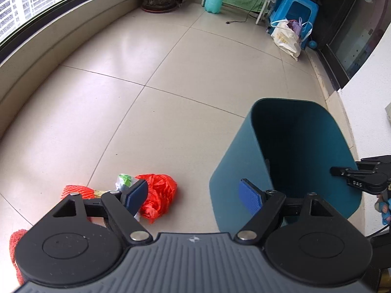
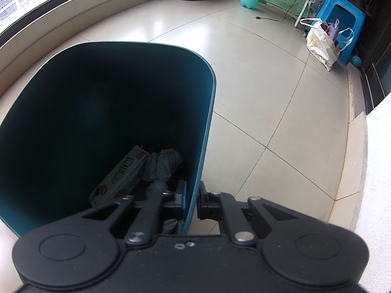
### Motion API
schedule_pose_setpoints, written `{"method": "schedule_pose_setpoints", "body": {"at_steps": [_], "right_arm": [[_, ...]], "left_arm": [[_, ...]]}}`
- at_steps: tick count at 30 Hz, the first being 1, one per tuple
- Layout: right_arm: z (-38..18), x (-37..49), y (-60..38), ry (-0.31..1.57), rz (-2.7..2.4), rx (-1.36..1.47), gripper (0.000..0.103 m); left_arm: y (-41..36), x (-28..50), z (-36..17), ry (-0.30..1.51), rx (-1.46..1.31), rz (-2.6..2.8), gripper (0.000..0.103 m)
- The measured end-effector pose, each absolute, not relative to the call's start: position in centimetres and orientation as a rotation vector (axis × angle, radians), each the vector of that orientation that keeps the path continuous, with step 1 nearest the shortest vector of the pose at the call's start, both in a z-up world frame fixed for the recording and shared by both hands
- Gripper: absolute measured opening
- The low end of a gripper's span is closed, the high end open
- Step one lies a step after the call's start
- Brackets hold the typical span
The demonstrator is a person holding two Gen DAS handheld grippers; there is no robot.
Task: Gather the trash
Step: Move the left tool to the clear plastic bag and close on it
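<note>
Left wrist view looks down at a tiled floor, where the left gripper has its fingers spread wide apart with nothing between them. Just beyond its left fingertip lies the trash: a crumpled red plastic bag, a small white and green wrapper beside it, and an orange mesh net partly hidden behind the gripper. To the right stands a teal bin, near the trash but apart from it. Right wrist view shows the right gripper with its fingers pressed together on the bin's thin rim, one inside the wall and one outside. Inside the bin lie a cookie box and crumpled grey-white plastic. Judging from this, the next step is likely picking up the red bag. Risks: the loose, thin plastic could slip from a shallow pinch; the fingers might also snag the net or wrapper and drag it along; and the bin, held by one edge only, could tip or slide if the right hand shifts.
</note>
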State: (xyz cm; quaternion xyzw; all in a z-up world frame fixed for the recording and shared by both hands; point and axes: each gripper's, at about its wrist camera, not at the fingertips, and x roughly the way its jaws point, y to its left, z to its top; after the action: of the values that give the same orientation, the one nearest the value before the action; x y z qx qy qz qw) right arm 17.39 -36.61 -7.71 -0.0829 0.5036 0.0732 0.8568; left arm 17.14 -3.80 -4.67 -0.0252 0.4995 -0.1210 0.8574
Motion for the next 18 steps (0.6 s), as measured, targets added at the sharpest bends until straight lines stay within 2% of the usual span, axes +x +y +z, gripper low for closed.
{"method": "schedule_pose_setpoints", "body": {"at_steps": [18], "right_arm": [[-8.1, 17.9, -35.9, 1.081, 0.143, -0.195, 0.008]], "left_arm": [[2.1, 23.7, -18.8, 1.217, -0.028, -0.058, 0.081]]}}
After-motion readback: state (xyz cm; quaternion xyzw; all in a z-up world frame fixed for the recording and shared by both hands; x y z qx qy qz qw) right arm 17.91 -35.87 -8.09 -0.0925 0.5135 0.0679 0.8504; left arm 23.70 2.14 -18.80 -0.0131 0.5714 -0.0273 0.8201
